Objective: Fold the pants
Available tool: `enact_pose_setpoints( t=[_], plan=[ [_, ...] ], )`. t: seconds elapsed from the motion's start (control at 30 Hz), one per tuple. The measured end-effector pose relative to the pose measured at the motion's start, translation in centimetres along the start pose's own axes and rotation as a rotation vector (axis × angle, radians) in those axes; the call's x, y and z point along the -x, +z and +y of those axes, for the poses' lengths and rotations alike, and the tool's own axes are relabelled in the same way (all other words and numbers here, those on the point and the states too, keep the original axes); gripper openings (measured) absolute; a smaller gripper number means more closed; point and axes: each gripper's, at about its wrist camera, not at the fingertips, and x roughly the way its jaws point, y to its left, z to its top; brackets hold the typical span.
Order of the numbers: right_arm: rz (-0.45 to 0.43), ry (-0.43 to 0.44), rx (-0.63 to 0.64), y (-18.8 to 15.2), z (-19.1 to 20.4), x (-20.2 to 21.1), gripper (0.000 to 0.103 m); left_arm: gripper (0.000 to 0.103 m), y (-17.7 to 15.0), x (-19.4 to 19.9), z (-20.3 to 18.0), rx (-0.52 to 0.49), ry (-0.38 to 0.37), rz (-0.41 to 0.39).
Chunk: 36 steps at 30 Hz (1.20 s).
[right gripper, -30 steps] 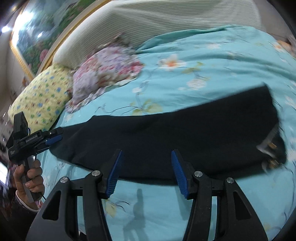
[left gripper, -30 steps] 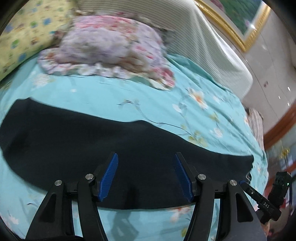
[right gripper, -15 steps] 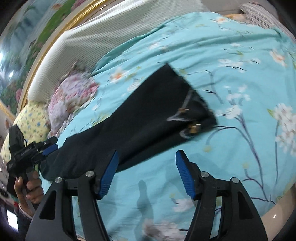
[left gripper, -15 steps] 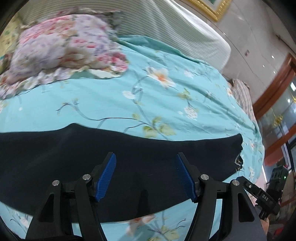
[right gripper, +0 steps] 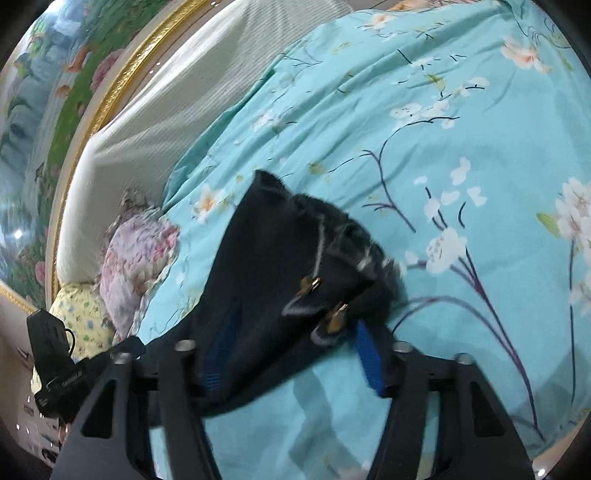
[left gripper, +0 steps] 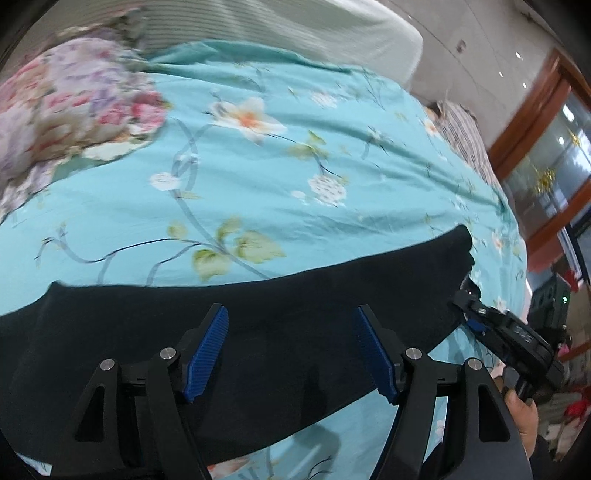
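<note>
Bed (left gripper: pixel 258 155) under a turquoise floral sheet, filling both views; striped headboard (left gripper: pixel 295 29) at twelve o'clock in the left wrist view, floral pillow (left gripper: pixel 70 110) at ten o'clock, yellow pillow (right gripper: pixel 77 314) at nine o'clock in the right wrist view.

Black pants (left gripper: pixel 258 332) stretched flat in one long band across the lower half of the left wrist view, from nine o'clock to the waistband end at about three o'clock. Looks already doubled leg on leg, judging by the single narrow strip; lengthwise folds not yet made, so roughly the first stage done and the shortening folds left.

Left gripper (left gripper: pixel 291 354) at six o'clock, spread wide above the middle of the strip, jaws just opened further, nothing pinched between them.

Right gripper (right gripper: pixel 291 358) at six o'clock in its own view, at the waistband end (right gripper: pixel 332 258), jaws just narrowing, with cloth lying between the blue pads; whether the pads already press on the fabric cannot be told through the blur. Brass zipper pulls (right gripper: pixel 310 284) just above the gripper.

Likely next: waistband end lifted and carried over toward the leg ends.
</note>
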Motion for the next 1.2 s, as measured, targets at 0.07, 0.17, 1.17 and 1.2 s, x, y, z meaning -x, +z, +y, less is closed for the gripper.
enact_pose_setpoints(
  t=[0.07,0.17,1.17,1.2],
  plan=[
    [0.006,-0.019,0.003,0.2,-0.5,-0.5,0.024,0.071,0.4,-0.9,-1.1,-0.030,-0.009,0.025],
    [0.001,-0.005,0.014,0.5,-1.3,-0.2,0.014,0.072,1.2,-2.5,-3.1,-0.081,-0.036,0.063],
    [-0.024,0.139,0.065,0.9,-4.5,2.7,0.012,0.015,6.7,-14.2,-19.3,-0.441,-0.488,0.382],
    [-0.026,0.149,0.068,0.9,-4.4,2.8,0.012,0.014,6.7,-13.7,-19.0,-0.435,-0.496,0.372]
  ],
)
